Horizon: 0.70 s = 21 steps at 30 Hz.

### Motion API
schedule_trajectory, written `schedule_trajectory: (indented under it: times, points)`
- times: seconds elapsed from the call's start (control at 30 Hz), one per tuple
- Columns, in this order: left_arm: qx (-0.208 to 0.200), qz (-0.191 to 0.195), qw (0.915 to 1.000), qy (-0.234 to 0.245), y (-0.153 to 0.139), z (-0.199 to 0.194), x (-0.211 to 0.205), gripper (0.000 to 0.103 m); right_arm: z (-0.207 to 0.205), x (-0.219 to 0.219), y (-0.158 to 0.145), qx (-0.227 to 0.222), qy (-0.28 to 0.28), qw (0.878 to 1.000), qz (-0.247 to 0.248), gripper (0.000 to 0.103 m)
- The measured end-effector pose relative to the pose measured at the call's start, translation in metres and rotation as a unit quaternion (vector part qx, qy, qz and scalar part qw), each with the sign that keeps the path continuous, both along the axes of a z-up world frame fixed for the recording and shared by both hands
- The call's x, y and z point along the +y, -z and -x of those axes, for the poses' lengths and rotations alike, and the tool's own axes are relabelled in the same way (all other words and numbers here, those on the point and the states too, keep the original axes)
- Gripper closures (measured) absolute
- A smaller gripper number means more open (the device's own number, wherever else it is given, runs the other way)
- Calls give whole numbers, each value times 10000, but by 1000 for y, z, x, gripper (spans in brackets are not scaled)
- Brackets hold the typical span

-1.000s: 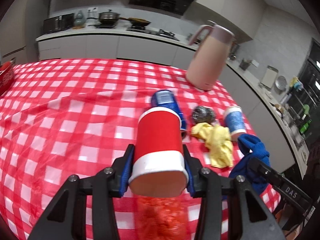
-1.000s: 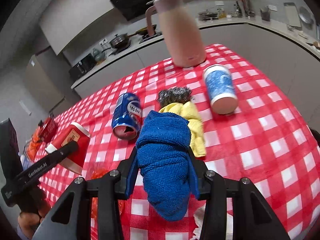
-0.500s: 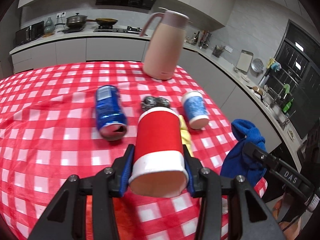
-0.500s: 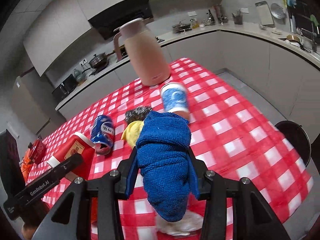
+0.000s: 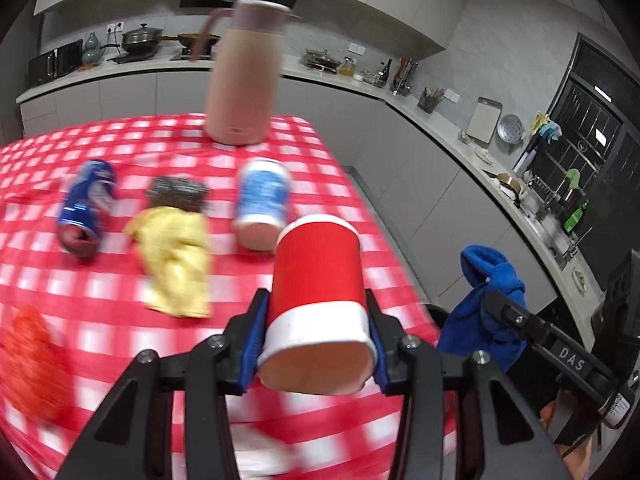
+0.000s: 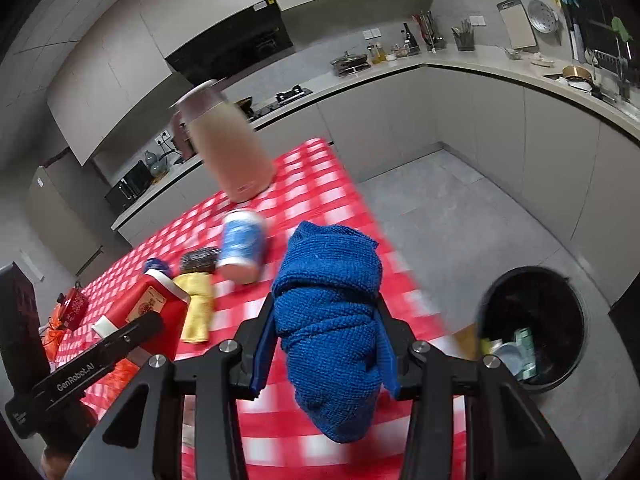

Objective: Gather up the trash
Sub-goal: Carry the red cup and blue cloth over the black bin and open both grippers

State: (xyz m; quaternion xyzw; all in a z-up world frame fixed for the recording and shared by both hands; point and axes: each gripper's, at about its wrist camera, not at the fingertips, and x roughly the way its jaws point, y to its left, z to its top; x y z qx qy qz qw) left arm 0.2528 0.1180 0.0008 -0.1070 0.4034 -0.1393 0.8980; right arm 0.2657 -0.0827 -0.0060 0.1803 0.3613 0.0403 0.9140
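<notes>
Left gripper (image 5: 316,344) angled down, clamping red paper cup (image 5: 318,300); right gripper (image 6: 326,344) likewise, gripping bunched blue cloth (image 6: 330,320).

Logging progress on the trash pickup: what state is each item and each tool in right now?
Left tool: shut on red paper cup.
Right tool: shut on blue cloth.
Blue paper cup: on its side on the tablecloth.
Blue can: lying down, dented.
Yellow cloth: crumpled.
Pink jug: upright, lid on.
Trash bin: open, some trash inside.
</notes>
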Motion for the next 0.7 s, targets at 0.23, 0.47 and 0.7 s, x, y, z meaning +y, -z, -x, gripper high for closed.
schedule_trajectory:
  times: [0.23,0.47,0.7]
  points:
    - [159,129,9993,325,11,-9,-92,57,2,-106,7,176,263,9995,98,57]
    - [334,-11,9954,898,24,-19,-167,57,11,-177,24,389,717,9967,58,57]
    - [794,-212,9885,1272,55,-32,-224,57,8,-222,61,818,903,9926,-6,57]
